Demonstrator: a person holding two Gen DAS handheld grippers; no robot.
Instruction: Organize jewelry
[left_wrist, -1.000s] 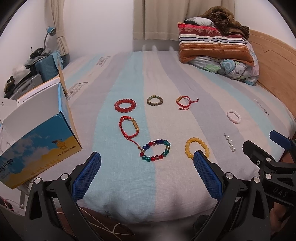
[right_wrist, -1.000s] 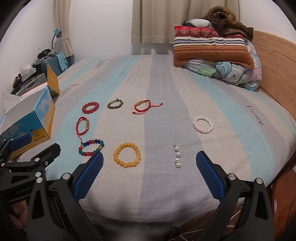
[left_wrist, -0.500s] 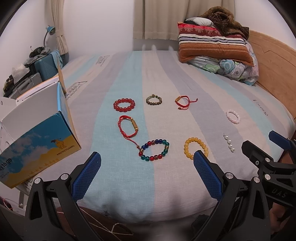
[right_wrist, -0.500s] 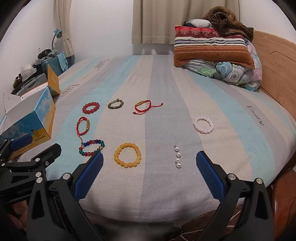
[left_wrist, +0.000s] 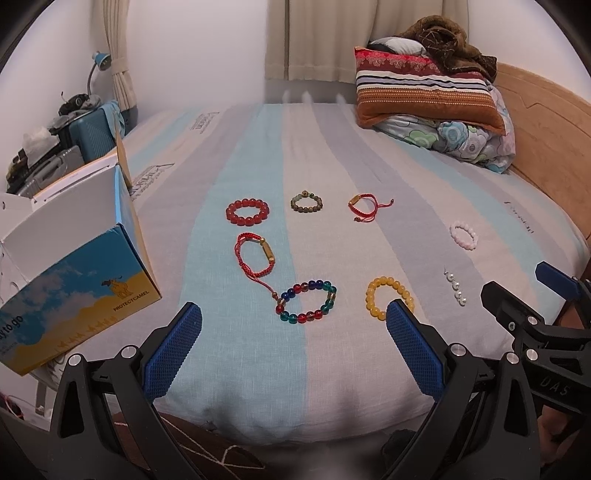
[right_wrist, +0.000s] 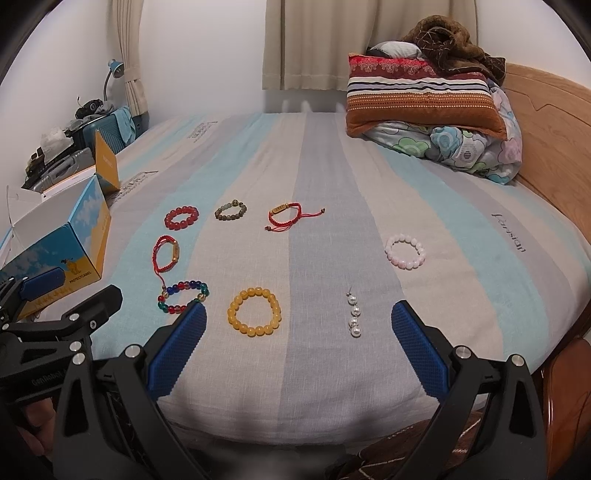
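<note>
A striped bed (left_wrist: 258, 155) fills both views, and the jewelry is laid out on its near half. Pillows (right_wrist: 421, 96) are stacked at the far right by the headboard. An open blue-and-yellow box (left_wrist: 77, 291) is set at the left edge of the bed. The left gripper (left_wrist: 293, 321) and the right gripper (right_wrist: 299, 321) are held over the near edge, both with jaws spread wide and nothing between them. In the far row a red bead bracelet (left_wrist: 247, 212), an olive bracelet (left_wrist: 306, 201) and a red cord bracelet (left_wrist: 364, 207) are seen, well apart. Nearer, a second cord bracelet (left_wrist: 255, 254) trails down to touch a multicolour bracelet (left_wrist: 306, 302). A yellow bracelet (right_wrist: 254, 312) lies just beside the left gripper's right finger. A pink bracelet (right_wrist: 405, 252) is set apart at right, with a pearl string (right_wrist: 354, 315) nearer.
</note>
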